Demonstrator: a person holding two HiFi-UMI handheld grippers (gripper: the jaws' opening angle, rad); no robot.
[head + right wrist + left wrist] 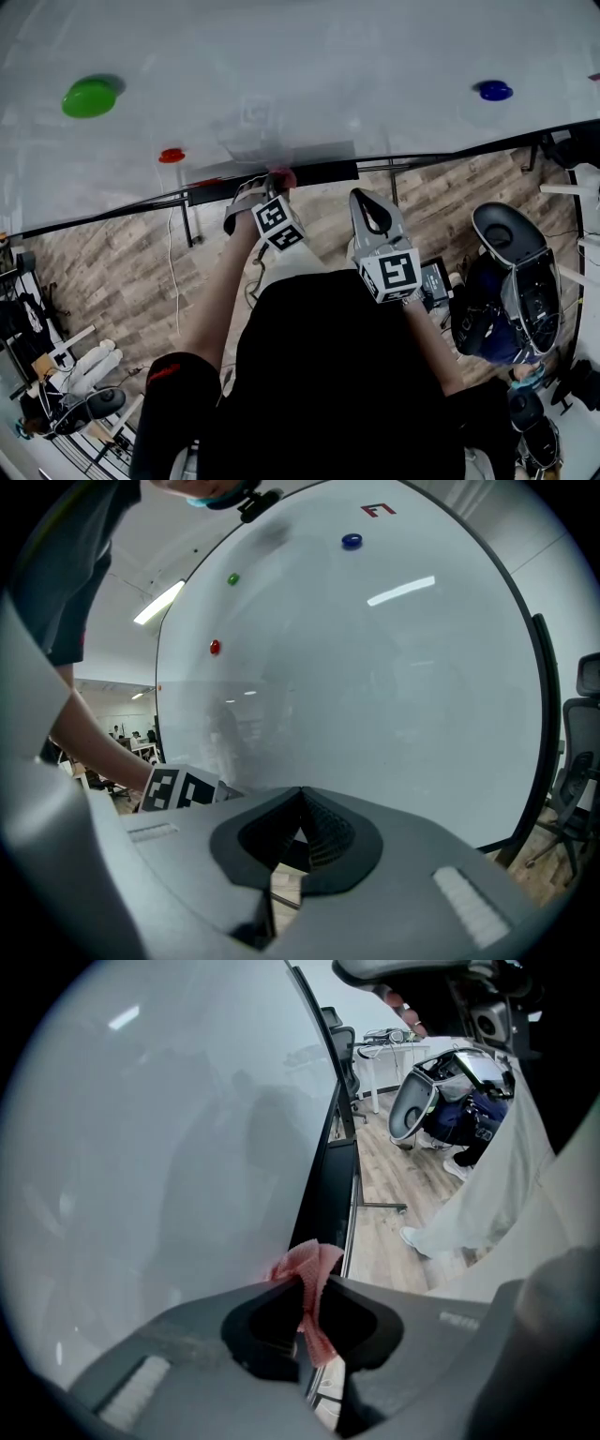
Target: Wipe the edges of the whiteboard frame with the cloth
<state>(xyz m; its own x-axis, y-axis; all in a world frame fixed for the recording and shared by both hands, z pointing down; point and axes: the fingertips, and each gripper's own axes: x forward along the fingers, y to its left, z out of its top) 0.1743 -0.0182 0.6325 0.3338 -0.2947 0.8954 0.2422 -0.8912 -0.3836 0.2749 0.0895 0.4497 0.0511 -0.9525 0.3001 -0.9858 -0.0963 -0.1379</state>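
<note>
Left gripper [312,1286] clamped the pink cloth [307,1262] at the whiteboard frame [323,1176], lower centre, for wiping; right gripper [300,797] sat closed, empty.

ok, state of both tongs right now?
Left tongs: shut on the cloth.
Right tongs: shut, empty.
</note>
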